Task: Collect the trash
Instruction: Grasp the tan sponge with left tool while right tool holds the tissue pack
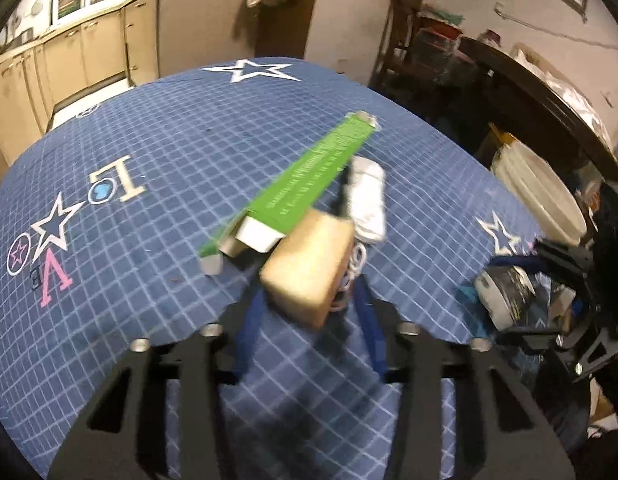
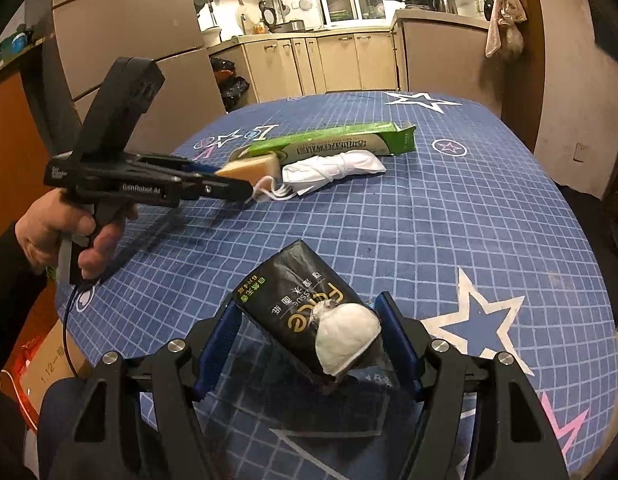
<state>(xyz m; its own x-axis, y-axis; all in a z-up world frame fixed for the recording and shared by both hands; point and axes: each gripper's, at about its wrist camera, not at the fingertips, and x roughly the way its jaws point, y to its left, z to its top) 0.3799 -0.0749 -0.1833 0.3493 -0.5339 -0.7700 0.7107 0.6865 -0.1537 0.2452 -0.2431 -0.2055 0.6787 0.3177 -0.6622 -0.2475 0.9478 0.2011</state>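
On the worktop (image 2: 489, 208), covered in a blue checked cloth, the long green box (image 2: 333, 142) serves as the landmark. Touching its near end, a tan block (image 2: 251, 170) sits between the fingers of the left hand-held gripper (image 2: 245, 182). From the left wrist view the blue fingers flank the block closely, one on each side, so the gripper appears closed on it, though motion blur leaves the exact contact uncertain. The block looks like a sponge or foam piece: probably light and soft, so it should compress under a firm squeeze and needs only modest pressure across its short sides.

Just beside the green box, on its near side, lies a white bundle (image 2: 333, 170) knotted in the middle, with loose cords (image 2: 269, 196) trailing toward the block. It looks limp and light; the knotted waist seems the surest place to pinch, since the cords could snag or drag.

Well apart from the green box, toward the near edge, the right hand-held gripper (image 2: 309, 340) holds a black tissue pack (image 2: 301, 312) with a white wad (image 2: 345, 338) bulging from its torn end. Its fingers are partly open, pressed against the pack's two sides. The film is likely slippery and the contents squashy, so the wad could fall out if the pack tilts.

The green box itself is light, hollow card, open at one end, and best gripped across its narrow width.
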